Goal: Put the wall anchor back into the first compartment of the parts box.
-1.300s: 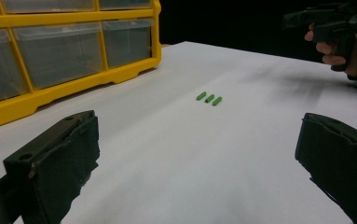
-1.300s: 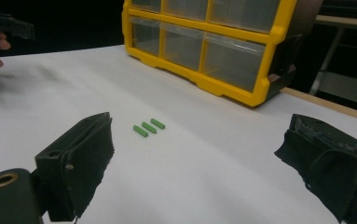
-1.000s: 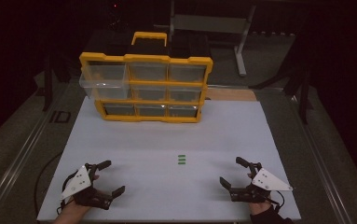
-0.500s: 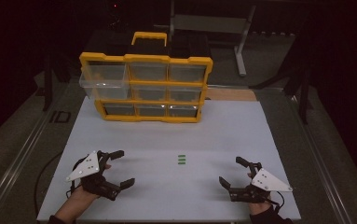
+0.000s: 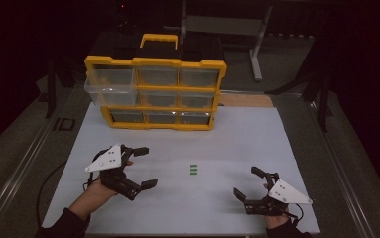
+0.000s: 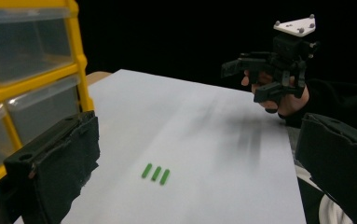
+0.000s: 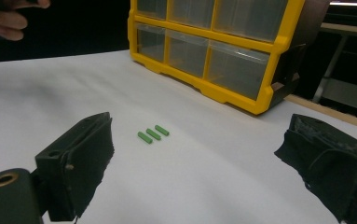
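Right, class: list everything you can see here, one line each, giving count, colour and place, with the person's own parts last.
Green sticks: three, green, side by side mid-sheet, between the grippers.
Drawer cabinet: one, yellow frame with clear drawers, far edge of sheet; top-left drawer pulled out.
Sheet: one, white, covering the table.
Left gripper: one, black, near left, jaws open.
Right gripper: one, black, near right, jaws open.
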`<state>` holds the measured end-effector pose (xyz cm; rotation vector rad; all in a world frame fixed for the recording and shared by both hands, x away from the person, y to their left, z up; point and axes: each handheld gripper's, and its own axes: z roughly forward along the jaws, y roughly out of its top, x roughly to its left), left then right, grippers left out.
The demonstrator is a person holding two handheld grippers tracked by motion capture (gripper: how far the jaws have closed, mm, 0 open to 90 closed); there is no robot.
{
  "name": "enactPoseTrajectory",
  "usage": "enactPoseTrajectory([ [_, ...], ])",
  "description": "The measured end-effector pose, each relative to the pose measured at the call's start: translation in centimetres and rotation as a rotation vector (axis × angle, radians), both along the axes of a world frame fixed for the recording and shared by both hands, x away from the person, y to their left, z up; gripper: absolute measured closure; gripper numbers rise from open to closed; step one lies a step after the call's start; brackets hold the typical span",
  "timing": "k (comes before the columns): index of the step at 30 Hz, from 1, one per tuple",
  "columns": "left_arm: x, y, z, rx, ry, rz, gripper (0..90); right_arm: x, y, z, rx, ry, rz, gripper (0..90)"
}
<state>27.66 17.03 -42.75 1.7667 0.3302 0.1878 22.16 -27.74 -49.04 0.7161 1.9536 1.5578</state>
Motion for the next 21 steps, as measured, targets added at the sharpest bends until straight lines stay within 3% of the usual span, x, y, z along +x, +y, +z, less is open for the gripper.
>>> enactPoseTrajectory([
  [9, 2.6, -3.1, 1.3, 0.033, 0.009, -0.096, 0.0, 0.0, 0.1, 0.0, 0.001, 0.003, 0.003, 7.9],
  [14, 3.5, -4.3, 1.7, 0.056, 0.006, -0.12, 0.0, 0.1, 0.0, -0.1, 0.004, 0.006, 0.004, 7.9],
  [21, 5.1, -6.6, 1.8, 0.067, 0.043, -0.164, 0.0, 0.1, 0.0, 0.0, 0.006, 0.008, 0.006, 7.9],
])
